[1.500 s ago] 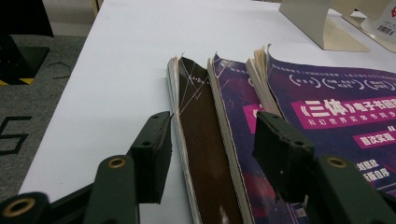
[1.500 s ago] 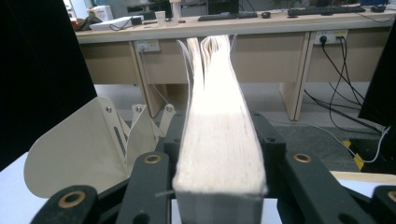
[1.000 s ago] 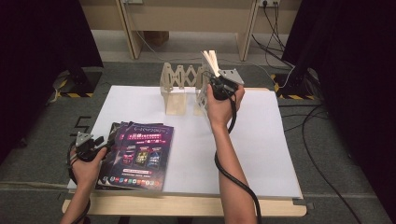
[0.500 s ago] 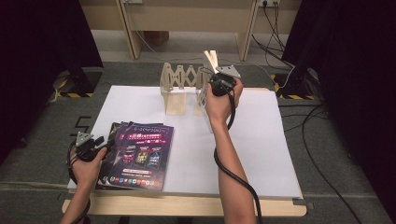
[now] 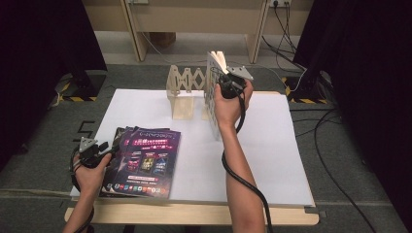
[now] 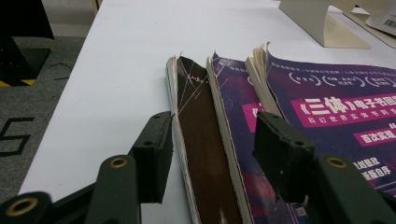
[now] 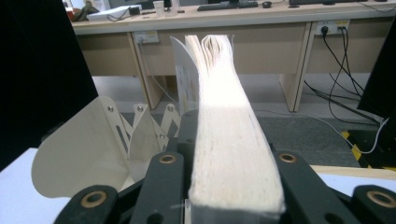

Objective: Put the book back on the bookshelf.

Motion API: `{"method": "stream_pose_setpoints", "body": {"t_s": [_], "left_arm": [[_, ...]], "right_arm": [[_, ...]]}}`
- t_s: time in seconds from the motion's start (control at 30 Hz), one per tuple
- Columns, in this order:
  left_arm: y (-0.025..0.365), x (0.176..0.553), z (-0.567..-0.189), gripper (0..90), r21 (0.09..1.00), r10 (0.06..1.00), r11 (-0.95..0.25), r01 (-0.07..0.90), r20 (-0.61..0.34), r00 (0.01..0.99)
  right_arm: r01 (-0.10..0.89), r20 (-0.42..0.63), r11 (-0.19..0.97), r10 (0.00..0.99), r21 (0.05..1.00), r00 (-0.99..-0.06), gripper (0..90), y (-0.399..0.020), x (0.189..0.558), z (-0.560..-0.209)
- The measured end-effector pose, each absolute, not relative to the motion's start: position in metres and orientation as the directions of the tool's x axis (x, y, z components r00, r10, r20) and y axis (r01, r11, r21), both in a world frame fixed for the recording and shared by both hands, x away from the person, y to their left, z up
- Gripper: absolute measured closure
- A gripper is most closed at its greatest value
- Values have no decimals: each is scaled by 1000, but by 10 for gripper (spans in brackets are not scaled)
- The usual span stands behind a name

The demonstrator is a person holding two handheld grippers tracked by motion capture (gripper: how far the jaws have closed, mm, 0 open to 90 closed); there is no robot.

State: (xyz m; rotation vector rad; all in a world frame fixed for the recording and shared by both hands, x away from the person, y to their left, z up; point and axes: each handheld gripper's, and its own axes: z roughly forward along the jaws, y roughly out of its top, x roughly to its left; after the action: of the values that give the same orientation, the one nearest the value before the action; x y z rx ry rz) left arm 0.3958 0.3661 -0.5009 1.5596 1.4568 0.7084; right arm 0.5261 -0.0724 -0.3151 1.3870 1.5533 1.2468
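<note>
The right gripper view looks along the page edges of a book (image 7: 233, 140) pinched upright in the right hand-held gripper (image 7: 229, 186), whose jaws have just been closing onto it. The high view shows that book (image 5: 214, 92) lifted above the worktop (image 5: 272, 145), beside a folding rack (image 5: 184, 92). The left gripper view shows the left hand-held gripper (image 6: 210, 154) spread around the spines of stacked books (image 6: 205, 140) without pinching.

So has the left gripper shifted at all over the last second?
No. The left gripper sits in the same spot as a second ago, at the left edge of the magazines, which have not shifted on the table either.
</note>
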Motion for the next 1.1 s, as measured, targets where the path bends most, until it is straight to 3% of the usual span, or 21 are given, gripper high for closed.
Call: {"method": "stream_pose_setpoints", "body": {"t_s": [1.1], "left_arm": [[366, 396, -501, 470, 870, 976, 54, 490, -150, 158]], "right_arm": [[258, 105, -63, 983, 964, -153, 747, -67, 544, -310]]}}
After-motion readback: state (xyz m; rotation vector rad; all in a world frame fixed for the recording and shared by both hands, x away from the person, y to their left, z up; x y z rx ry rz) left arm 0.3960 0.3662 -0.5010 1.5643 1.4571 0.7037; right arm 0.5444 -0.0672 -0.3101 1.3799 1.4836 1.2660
